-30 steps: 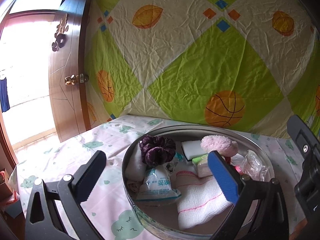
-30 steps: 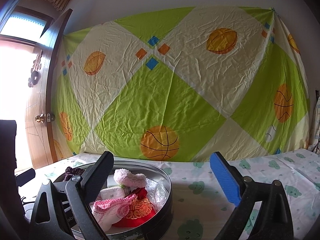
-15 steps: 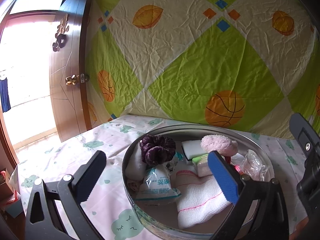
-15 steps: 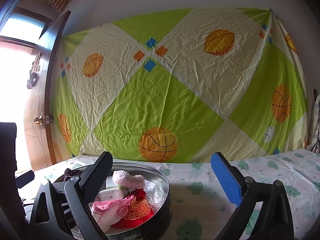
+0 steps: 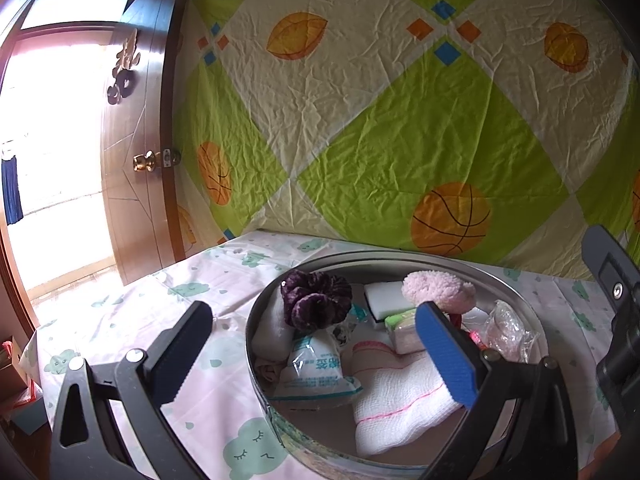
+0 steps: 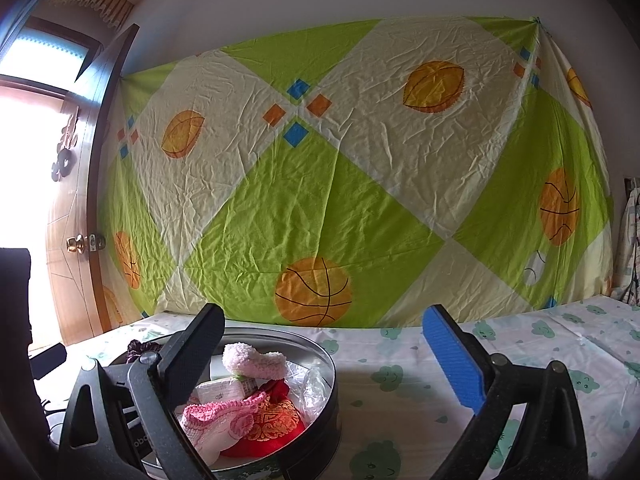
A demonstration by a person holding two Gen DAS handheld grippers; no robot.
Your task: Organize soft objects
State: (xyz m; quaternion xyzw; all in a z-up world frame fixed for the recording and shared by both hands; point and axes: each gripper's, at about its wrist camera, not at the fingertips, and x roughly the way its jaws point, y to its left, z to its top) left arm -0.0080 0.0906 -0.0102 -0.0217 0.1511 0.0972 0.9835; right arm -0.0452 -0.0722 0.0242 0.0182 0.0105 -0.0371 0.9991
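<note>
A round metal tin (image 5: 404, 258) sits on the cloud-print cloth and holds soft things: a purple scrunchie (image 5: 316, 300), a fluffy pink piece (image 5: 440, 290), a white sponge (image 5: 384, 294), a white towel (image 5: 400, 400) and a plastic packet (image 5: 316, 372). My left gripper (image 5: 316, 348) is open and empty, just in front of and above the tin. In the right wrist view the tin (image 6: 320, 360) is at the lower left, with a pink knit piece (image 6: 216, 416) and a red embroidered pouch (image 6: 272, 432). My right gripper (image 6: 324, 352) is open and empty, above the tin's right edge.
A green and cream sheet with basketball prints (image 6: 340, 184) hangs on the wall behind the table. An open wooden door (image 5: 140, 160) stands at the left. The cloud-print cloth (image 6: 540, 344) stretches to the right of the tin.
The right wrist view has tilted up slightly, so the tin sits lower in its frame. The left gripper has barely moved. Both stay open.
</note>
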